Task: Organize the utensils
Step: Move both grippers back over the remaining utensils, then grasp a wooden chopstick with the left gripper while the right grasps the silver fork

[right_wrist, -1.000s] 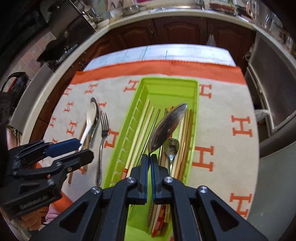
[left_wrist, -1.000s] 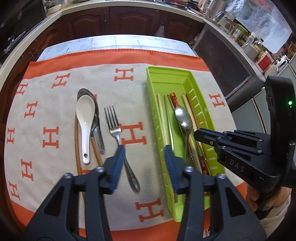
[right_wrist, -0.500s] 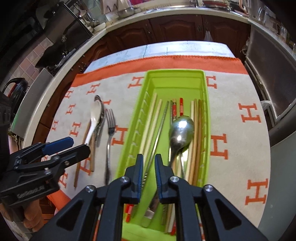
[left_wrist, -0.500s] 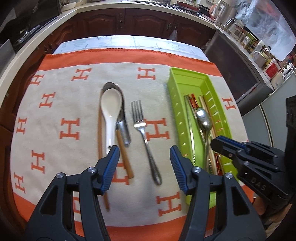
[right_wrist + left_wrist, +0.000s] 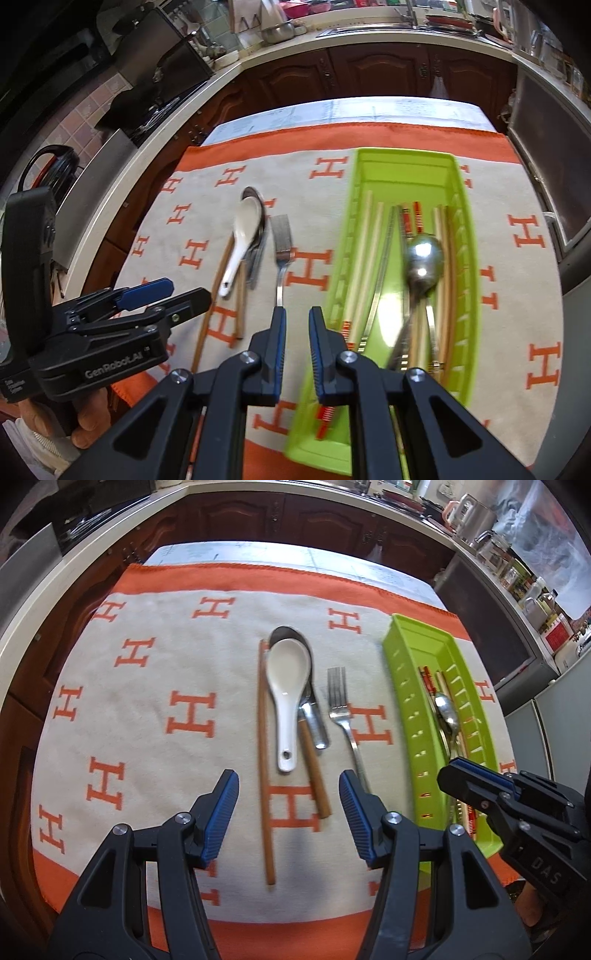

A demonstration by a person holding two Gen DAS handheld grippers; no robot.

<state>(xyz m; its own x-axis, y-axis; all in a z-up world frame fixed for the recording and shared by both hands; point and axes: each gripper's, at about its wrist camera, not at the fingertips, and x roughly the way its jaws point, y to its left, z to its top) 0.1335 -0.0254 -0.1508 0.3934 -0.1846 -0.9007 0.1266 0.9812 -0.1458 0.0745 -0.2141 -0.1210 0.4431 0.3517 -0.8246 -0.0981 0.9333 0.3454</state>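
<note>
I see a kitchen with dark wooden cabinets (image 5: 325,520) under a pale countertop (image 5: 369,33) that curves around. The surface (image 5: 258,552) carries a beige cloth (image 5: 166,657) with orange border. Jars (image 5: 517,579) stand at right in bright daylight.

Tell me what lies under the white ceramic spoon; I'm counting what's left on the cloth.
Under the white ceramic spoon lies a metal spoon, bowl and handle end showing. One wooden chopstick passes beneath; its upper part is hidden.
</note>
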